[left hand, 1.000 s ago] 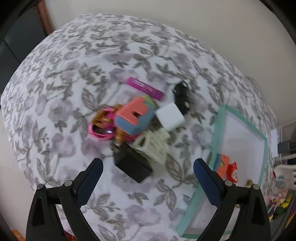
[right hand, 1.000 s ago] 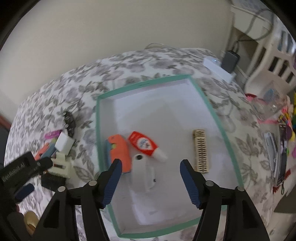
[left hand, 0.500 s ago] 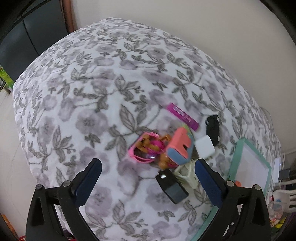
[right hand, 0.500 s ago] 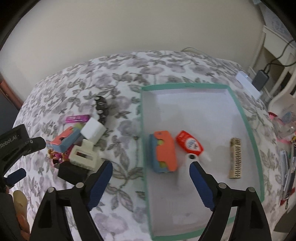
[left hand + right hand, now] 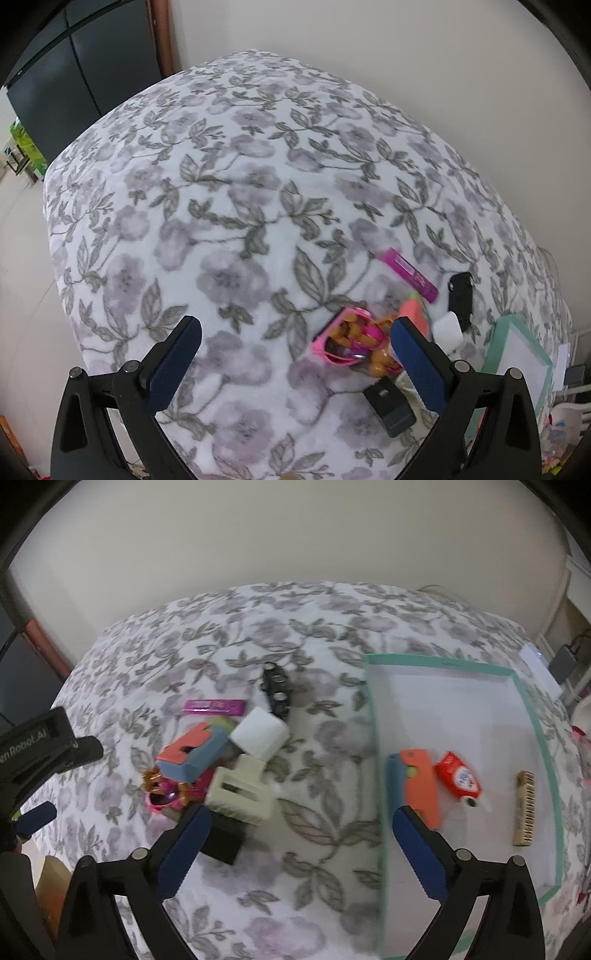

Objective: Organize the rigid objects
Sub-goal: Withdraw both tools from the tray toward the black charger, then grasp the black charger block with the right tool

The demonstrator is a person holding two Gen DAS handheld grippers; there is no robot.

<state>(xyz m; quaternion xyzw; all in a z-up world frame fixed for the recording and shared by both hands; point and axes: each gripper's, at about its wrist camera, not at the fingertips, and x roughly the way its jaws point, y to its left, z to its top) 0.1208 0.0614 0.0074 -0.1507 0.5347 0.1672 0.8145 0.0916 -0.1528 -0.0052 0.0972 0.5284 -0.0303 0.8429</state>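
A pile of small objects lies on the floral bedspread: a white cube [image 5: 259,734], a cream hair claw [image 5: 242,790], an orange-and-blue box [image 5: 192,755], a black block [image 5: 223,840], pink sunglasses [image 5: 347,341], a magenta bar [image 5: 215,706] and a black toy [image 5: 276,690]. A green-rimmed white tray [image 5: 439,662] holds an orange-and-blue case [image 5: 419,784], a red glue bottle [image 5: 460,779] and a tan comb [image 5: 524,808]. My right gripper [image 5: 301,843] is open and empty above the bed between pile and tray. My left gripper [image 5: 295,356] is open and empty, left of the pile.
The bed meets a pale wall at the back. A dark cabinet [image 5: 55,85] stands off the bed's far left corner. A charger and white device [image 5: 535,661] lie beyond the tray. The bedspread [image 5: 221,184] stretches left of the pile.
Both grippers have swung left: the right view went from over the tray to the pile and the tray's left edge; the left gripper drew back and left, away from the pile. Both stayed open.
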